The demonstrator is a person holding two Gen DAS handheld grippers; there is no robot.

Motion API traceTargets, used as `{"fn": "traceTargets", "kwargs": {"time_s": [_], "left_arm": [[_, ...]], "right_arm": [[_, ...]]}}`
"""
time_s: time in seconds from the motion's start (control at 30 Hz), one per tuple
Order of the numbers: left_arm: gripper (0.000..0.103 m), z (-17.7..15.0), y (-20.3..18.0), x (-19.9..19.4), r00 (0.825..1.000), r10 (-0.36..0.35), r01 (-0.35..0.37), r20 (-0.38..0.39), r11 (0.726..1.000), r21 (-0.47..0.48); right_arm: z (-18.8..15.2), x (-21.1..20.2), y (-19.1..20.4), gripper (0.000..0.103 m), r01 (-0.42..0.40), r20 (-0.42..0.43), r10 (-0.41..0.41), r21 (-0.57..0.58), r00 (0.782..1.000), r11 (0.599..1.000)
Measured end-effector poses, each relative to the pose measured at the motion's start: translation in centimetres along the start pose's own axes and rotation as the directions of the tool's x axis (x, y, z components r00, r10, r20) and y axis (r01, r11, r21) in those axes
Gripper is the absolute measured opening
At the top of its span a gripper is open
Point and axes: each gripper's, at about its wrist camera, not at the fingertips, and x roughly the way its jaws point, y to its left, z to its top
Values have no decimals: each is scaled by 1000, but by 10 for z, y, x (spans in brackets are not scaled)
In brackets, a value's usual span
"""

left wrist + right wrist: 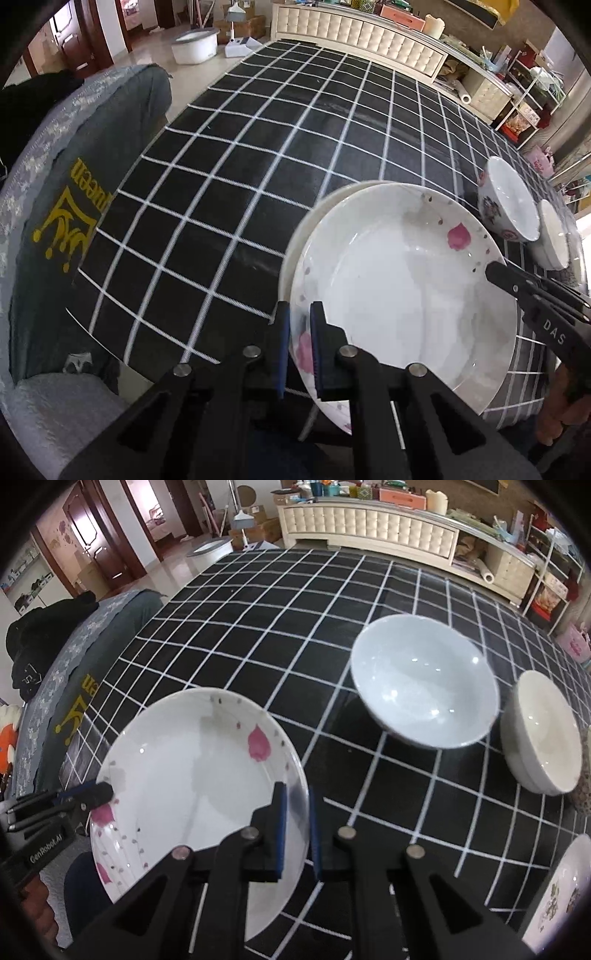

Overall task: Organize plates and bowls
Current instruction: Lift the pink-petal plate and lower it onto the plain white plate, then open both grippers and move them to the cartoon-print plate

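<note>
A white plate with pink petals [399,295] is held by its rim between both grippers, near the table's front edge. My left gripper [300,343] is shut on its left rim; my right gripper [295,827] is shut on its right rim. The plate also shows in the right wrist view [192,775]. In the left wrist view a second plain white plate [314,218] lies right under it. Whether the two touch I cannot tell. A floral white bowl [506,199] and a plain cream bowl [554,240] stand to the right; they also show in the right wrist view as the white bowl [424,679] and the cream bowl [543,738].
The table has a black cloth with a white grid [258,155]. A grey covered chair [74,166] stands at its left. Another patterned plate [561,890] lies at the table's front right. A white cabinet [369,524] and shelves stand behind the table.
</note>
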Motion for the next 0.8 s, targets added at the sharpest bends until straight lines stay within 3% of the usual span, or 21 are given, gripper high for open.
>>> {"fn": "traceTargets", "kwargs": {"time_s": [0.2, 0.5, 0.6, 0.8], "left_arm": [[10, 5, 10, -3, 999, 10, -9, 33, 1000, -27], [10, -3, 6, -34, 986, 84, -83, 146, 996, -12], [10, -6, 2, -44, 986, 46, -47, 158, 999, 4], [10, -14, -43, -55, 990, -13, -2, 144, 995, 103]], "right_arm": [[-1, 2, 4, 15, 20, 10, -19, -5, 1000, 1000], [-25, -44, -10, 15, 81, 134, -95, 109, 986, 991], [-36, -67, -20, 15, 84, 171, -111, 159, 979, 984], [-59, -103, -37, 17, 148, 221, -203, 241, 954, 959]]}}
